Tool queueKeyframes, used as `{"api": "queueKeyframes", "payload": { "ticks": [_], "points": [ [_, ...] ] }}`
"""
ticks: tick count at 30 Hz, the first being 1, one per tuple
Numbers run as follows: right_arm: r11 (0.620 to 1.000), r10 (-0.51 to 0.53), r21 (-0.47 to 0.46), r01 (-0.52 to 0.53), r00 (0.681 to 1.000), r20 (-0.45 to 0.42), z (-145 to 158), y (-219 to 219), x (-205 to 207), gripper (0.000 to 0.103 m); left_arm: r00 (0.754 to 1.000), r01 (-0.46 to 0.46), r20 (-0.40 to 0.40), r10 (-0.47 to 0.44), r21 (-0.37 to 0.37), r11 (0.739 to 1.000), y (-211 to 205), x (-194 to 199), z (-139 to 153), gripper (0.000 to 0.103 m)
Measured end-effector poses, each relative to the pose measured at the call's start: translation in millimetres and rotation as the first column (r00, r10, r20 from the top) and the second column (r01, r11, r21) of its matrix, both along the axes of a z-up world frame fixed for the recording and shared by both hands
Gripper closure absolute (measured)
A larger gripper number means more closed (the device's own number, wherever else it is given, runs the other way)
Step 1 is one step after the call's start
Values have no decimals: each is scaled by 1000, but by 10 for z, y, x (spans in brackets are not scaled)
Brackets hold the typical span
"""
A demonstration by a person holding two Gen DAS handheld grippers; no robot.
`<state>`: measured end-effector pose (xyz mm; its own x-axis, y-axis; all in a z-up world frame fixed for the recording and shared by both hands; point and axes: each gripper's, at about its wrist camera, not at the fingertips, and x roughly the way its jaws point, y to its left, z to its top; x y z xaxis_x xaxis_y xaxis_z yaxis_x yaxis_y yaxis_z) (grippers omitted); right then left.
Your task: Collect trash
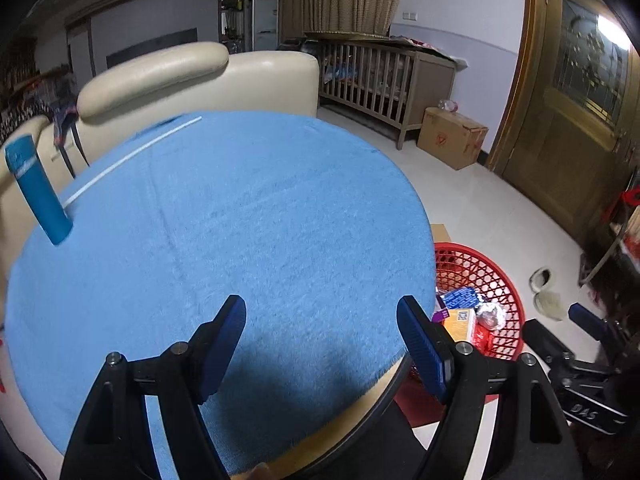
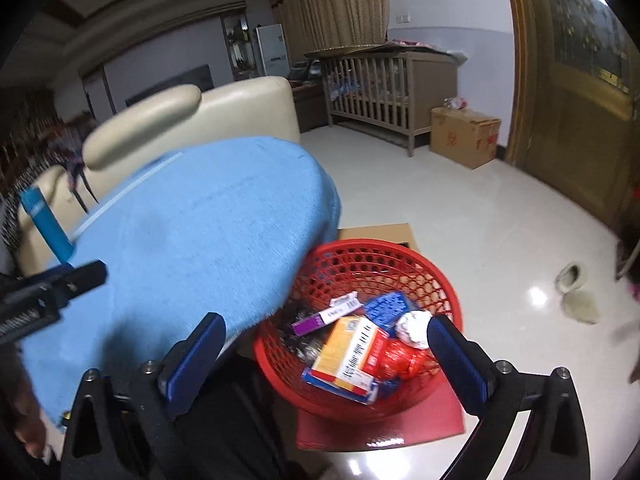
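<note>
My left claw (image 1: 321, 342) hangs over the near edge of the round table, its blue pads apart with nothing between them, only the blue towel (image 1: 224, 248) that covers the table (image 1: 384, 396) beneath. My right claw (image 2: 326, 352) is off to the side of the table, over the red basket (image 2: 400, 252) on the floor, and its pads stand as wide apart as they go, also with nothing in them.

The trash lies in the basket: an orange and white box (image 2: 348, 354), a purple box (image 2: 320, 318), a blue pack (image 2: 386, 308), a red wrapper (image 2: 400, 358) and a crumpled white ball (image 2: 414, 328) right by my right pad. The basket sits on a red sheet (image 2: 400, 420) with a flat brown board (image 2: 384, 232) behind it, close against the table's side.

On the far left of the table a blue tube (image 1: 38, 190) stands tilted at the towel's edge, with a thin white straw (image 1: 132, 158) lying across the cloth beside it. From the right camera my left claw shows as a dark blurred shape at the left edge, near that tube.

Behind the table is a cream sofa (image 1: 200, 80), further back a wooden crib (image 1: 384, 84) and a cardboard box (image 1: 452, 138) by the door, and a pair of slippers (image 2: 576, 292) on the tiles
</note>
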<state>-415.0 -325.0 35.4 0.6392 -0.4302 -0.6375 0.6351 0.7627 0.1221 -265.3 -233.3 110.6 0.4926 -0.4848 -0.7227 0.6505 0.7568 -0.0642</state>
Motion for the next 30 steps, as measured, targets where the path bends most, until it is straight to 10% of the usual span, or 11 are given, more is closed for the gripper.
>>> {"api": "queueKeyframes", "payload": {
  "ticks": [30],
  "points": [
    [997, -18, -77, 15, 999, -50, 56, 365, 44, 0, 998, 33, 52, -29, -74, 997, 300, -143, 55, 4]
  ]
}}
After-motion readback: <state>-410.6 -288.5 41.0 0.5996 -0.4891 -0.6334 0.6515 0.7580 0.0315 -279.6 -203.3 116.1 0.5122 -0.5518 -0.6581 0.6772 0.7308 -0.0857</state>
